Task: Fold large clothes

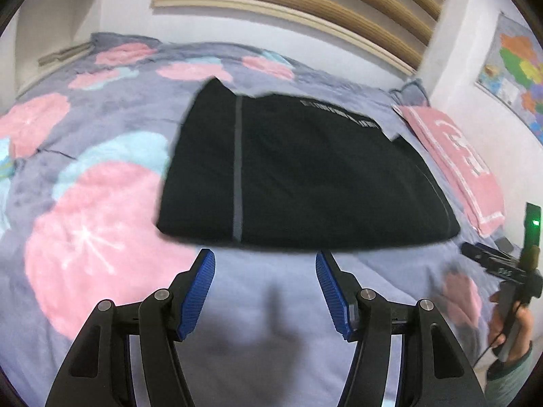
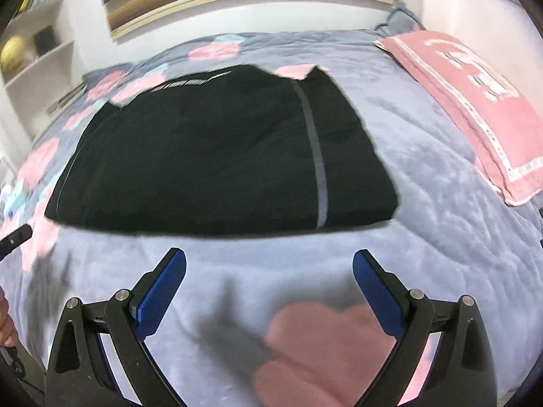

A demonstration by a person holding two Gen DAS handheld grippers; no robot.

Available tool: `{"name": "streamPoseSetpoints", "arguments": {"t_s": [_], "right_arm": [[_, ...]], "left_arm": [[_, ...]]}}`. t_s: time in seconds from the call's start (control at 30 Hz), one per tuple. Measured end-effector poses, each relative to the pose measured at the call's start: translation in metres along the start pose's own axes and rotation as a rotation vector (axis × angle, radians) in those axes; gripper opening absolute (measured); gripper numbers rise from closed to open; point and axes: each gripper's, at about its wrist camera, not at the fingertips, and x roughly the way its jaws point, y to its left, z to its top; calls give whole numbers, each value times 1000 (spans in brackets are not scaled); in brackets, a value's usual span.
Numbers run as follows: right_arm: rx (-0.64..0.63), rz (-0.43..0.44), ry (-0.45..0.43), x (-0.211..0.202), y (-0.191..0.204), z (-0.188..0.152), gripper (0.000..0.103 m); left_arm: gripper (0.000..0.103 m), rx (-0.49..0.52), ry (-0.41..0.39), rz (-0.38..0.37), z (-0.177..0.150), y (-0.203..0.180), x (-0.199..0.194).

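Above bedspread (image 1: 101,210): both grippers (image 1: 265,261) (image 2: 269,259) agape, empty.

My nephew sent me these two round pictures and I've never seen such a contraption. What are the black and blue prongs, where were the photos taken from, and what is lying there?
Each picture comes from a camera on a hand-held grasping tool, looking along its two blue-padded fingers. One shows the left tool, the other the right tool. Both are open and hold nothing. Ahead, a folded black garment lies on a bed's floral blanket, a pink pillow beside it.
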Motion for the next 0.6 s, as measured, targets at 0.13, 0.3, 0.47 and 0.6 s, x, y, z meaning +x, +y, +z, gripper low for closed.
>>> {"name": "streamPoseSetpoints", "arguments": {"t_s": [0.13, 0.3, 0.47, 0.6], "right_arm": [[56, -41, -19, 3, -38, 29, 100], [155, 3, 31, 43, -86, 68, 100], [244, 94, 101, 90, -114, 87, 98], [242, 146, 138, 122, -120, 95, 98]], "left_arm": [[63, -6, -29, 65, 31, 23, 3], [63, -89, -65, 48, 80, 63, 26], [63, -202, 14, -76, 105, 102, 77], [63, -244, 122, -178, 107, 120, 130]]}}
